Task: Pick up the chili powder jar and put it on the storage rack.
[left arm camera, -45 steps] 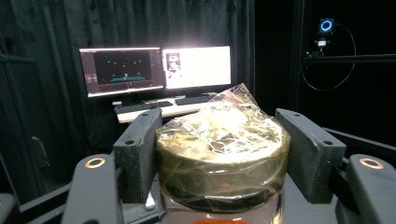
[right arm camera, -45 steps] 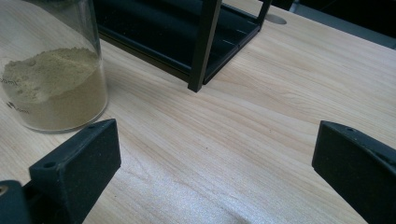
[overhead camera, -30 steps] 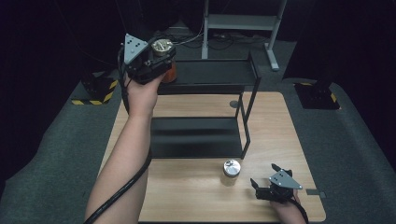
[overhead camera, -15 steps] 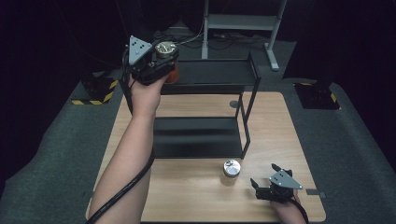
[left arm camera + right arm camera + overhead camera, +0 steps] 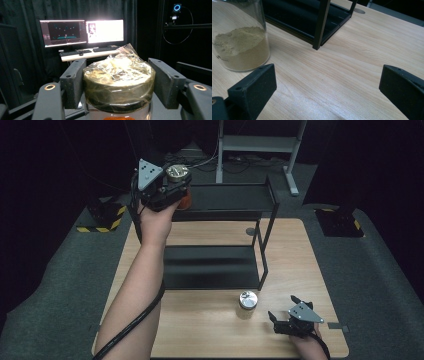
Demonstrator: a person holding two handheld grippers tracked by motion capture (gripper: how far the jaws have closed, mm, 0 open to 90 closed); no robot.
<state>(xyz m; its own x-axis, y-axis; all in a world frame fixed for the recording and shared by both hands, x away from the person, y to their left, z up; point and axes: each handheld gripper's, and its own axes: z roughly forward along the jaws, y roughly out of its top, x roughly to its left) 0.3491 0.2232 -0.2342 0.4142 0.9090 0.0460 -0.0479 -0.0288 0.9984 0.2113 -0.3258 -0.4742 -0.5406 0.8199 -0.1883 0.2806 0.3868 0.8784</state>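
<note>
A glass jar (image 5: 177, 171) with a gold lid under crinkled clear film, orange at its base, is held up at the left end of the black rack's top shelf (image 5: 225, 197). My left gripper (image 5: 177, 182) is shut on this jar; in the left gripper view both pads flank the lid (image 5: 118, 80), and the jaws have just been opening a little. A second jar (image 5: 247, 302) with a silver lid, part full of tan powder (image 5: 239, 47), stands on the table. My right gripper (image 5: 283, 307) rests open to its right, nothing between its fingers (image 5: 254, 85).
The black two-tier rack (image 5: 262, 250) stands mid-table on the wooden table (image 5: 300, 255), its lower tray bare. A rack leg (image 5: 320, 25) stands just ahead of the right gripper. Lit monitors (image 5: 82, 31) on a desk lie beyond the held jar.
</note>
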